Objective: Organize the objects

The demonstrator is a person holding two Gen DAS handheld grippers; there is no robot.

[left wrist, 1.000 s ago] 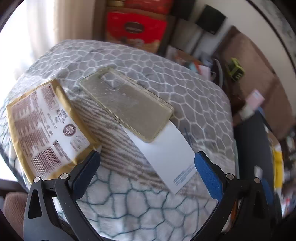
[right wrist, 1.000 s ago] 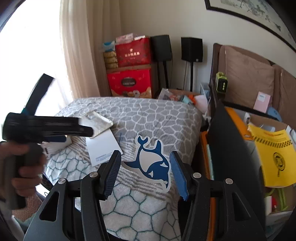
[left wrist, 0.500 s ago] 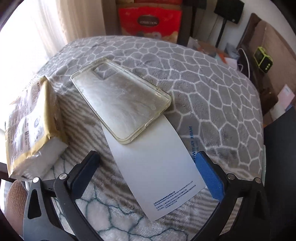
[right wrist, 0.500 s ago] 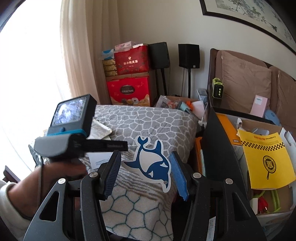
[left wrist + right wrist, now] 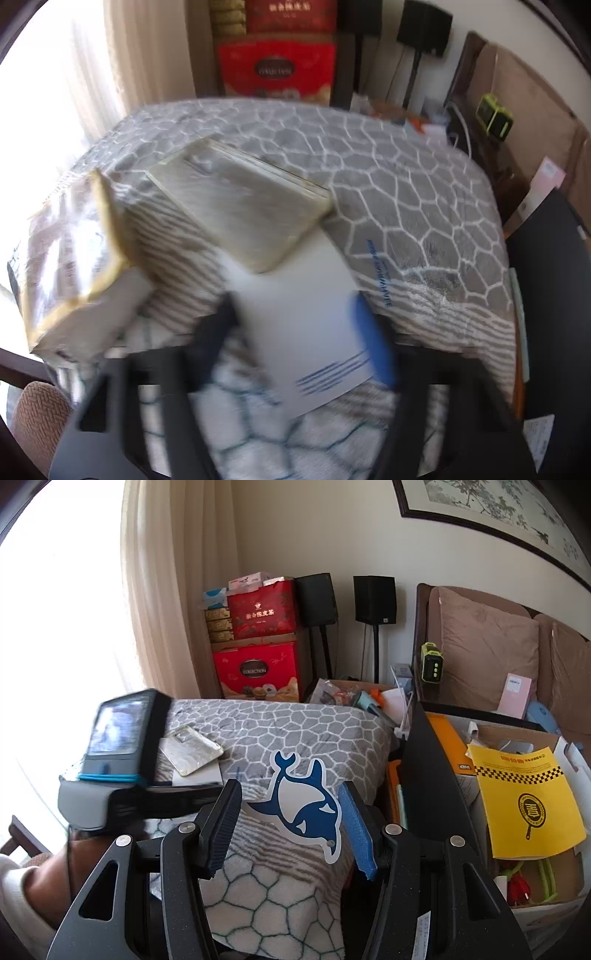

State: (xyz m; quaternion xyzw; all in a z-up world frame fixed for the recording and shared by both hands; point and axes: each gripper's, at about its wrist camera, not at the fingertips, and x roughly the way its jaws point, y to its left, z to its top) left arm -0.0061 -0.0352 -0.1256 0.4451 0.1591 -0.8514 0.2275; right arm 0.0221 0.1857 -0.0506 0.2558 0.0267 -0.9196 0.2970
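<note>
The left hand-held gripper (image 5: 295,332) pointed steeply down at a white rectangular paper card with blue print (image 5: 306,325). Its jaws had just been closing, and the card's near end lay between the black finger and the blue-padded finger (image 5: 369,343). The view was blurred, so I could not tell whether the pads pressed on the card. Just beyond the fingers, a clear, yellowed plastic phone case (image 5: 240,206) lay across the card's far end. To the left of the gripper sat a gold-edged foil packet with a printed label (image 5: 70,258). All three rested on a grey fleece blanket with a white honeycomb pattern (image 5: 406,192).

The right hand-held gripper (image 5: 291,827) pointed less steeply down, its jaws standing partly apart. A blue and white whale-shaped sticker (image 5: 306,812) lay flat on the blanket (image 5: 295,723) between the fingers, and no pad appeared to touch it. To the gripper's left a person's hand (image 5: 70,864) carried the other gripper, beside the phone case (image 5: 192,753). To its right lay a yellow printed paper sheet (image 5: 524,797) in a cardboard box. Far ahead stood a red gift box (image 5: 258,672) against the wall.
</note>
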